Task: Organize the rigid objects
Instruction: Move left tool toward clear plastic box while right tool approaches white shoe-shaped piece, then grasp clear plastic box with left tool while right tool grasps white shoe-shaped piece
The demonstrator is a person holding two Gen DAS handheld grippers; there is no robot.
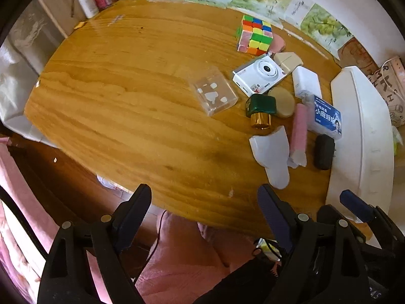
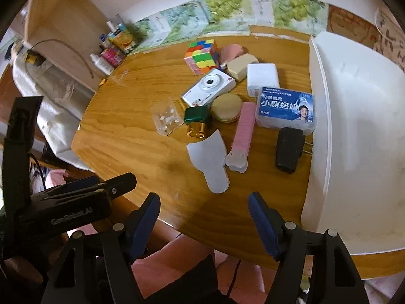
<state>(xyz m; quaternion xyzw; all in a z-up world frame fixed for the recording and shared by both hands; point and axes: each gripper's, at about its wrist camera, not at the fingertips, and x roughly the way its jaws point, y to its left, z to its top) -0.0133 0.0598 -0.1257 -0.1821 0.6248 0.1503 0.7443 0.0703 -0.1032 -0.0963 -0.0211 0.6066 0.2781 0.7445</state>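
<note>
Both grippers sit right at the near edge of the bench [image 2: 131,136], nothing between either set of jaws. Right gripper [image 2: 203,219] has its jaws apart, hovering over bare wood, and the left gripper [image 1: 205,202] is the same, jaws spread wide with just the bench edge and a pink-clad lap under them.

From the right gripper, the pile of stuff sits at about 12 o'clock, apart from the jaws. Closest is a white scoop-shaped piece [image 2: 211,162], with a pink comb [image 2: 244,126] just beside it at 1 o'clock and a black case [image 2: 288,149] further right. Behind those: green bottle with gold cap [image 2: 197,122], round tan compact [image 2: 226,107], clear little box [image 2: 167,119], white camera [image 2: 208,88], blue-labelled box [image 2: 287,110], white charger block [image 2: 263,77], and a Rubik's cube [image 2: 202,55] at the back. Big white tray [image 2: 354,131] fills the 2 o'clock side.
</note>
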